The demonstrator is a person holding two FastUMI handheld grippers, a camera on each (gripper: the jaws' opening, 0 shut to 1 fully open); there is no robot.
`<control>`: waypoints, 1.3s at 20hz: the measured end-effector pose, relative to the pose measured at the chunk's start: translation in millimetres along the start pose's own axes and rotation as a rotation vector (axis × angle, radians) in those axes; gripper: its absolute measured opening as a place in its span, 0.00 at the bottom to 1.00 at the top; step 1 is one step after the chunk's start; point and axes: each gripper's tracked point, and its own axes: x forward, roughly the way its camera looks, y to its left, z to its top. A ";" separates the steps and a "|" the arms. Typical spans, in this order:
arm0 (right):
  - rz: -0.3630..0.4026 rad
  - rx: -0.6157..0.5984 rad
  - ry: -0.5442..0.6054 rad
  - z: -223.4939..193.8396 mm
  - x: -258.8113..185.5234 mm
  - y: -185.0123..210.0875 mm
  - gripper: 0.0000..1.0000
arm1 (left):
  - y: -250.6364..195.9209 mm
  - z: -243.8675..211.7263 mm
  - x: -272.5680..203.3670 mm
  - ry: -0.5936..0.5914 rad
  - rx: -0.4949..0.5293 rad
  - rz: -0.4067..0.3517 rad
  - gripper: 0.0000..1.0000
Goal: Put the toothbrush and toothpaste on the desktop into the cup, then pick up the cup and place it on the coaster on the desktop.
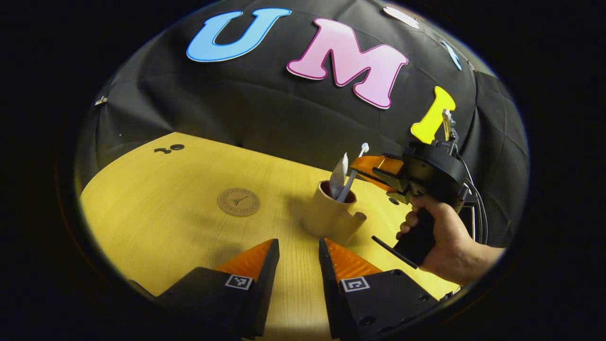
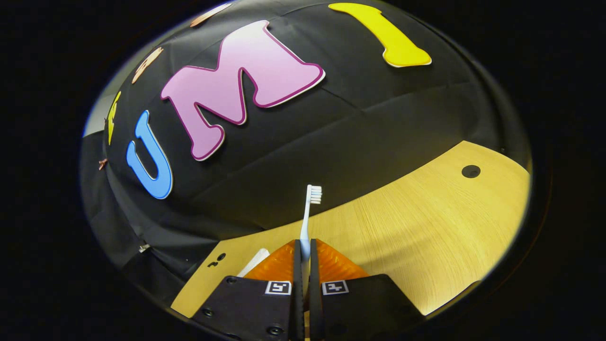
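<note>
1. Since the left gripper view looks across the wooden desktop [image 1: 156, 222], its own left gripper [image 1: 298, 251] sits at the bottom with a narrow gap between the fingers and nothing in them, hanging over bare wood.
2. Same view: the tan cup [image 1: 326, 213] stands upright just ahead of those fingers, with the toothpaste [image 1: 338, 175] and toothbrush [image 1: 352, 175] both poking out of the top. The round coaster [image 1: 238, 201] lies flat to the cup's left, apart from it. A hand [image 1: 440, 237] holds the right gripper [image 1: 374, 173] right at the toothbrush, just above the cup's rim.
3. Over in the right gripper view, the right gripper's fingers [image 2: 279, 265] are pinched on the toothbrush handle, bristle head sticking up past the tips. A white bit of the toothpaste peeks out just left of them.
</note>
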 end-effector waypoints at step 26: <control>0.096 -0.356 0.544 -69.4 -123.5 -18.5 0.45 | 30.1 -16.8 -21.1 0.017 -0.003 0.062 0.54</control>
